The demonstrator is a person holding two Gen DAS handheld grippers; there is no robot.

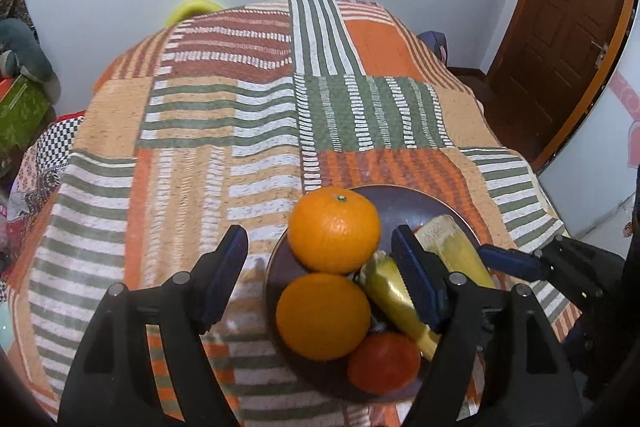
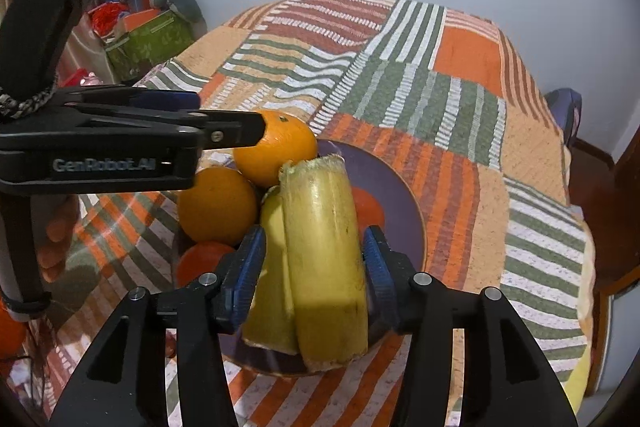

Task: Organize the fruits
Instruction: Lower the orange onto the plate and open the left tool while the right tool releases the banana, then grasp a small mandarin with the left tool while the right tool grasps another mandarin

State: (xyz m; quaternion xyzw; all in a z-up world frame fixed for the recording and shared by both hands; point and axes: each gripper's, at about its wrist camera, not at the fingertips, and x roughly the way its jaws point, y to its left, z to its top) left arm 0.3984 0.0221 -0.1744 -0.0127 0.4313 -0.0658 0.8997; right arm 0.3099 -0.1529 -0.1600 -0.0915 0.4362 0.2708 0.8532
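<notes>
A dark purple plate (image 1: 416, 199) (image 2: 396, 187) sits on the patchwork tablecloth. It holds two oranges (image 1: 334, 229) (image 1: 323, 315) (image 2: 276, 147) (image 2: 218, 205), a red-orange fruit (image 1: 384, 363) (image 2: 200, 263) and two yellow-green cut stalk pieces (image 1: 394, 299) (image 2: 324, 259). My left gripper (image 1: 320, 267) is open above the plate, its fingers on either side of the oranges. My right gripper (image 2: 314, 267) stands around the larger stalk piece (image 1: 456, 247), its pads close to both sides; contact is unclear. A second red-orange fruit (image 2: 370, 207) shows behind the stalk.
The patchwork cloth (image 1: 240, 115) covers the whole table. A wooden door (image 1: 560, 27) is at the right. Boxes and soft things (image 2: 152, 27) pile up at the left. A chair (image 2: 608, 227) stands by the table's right edge.
</notes>
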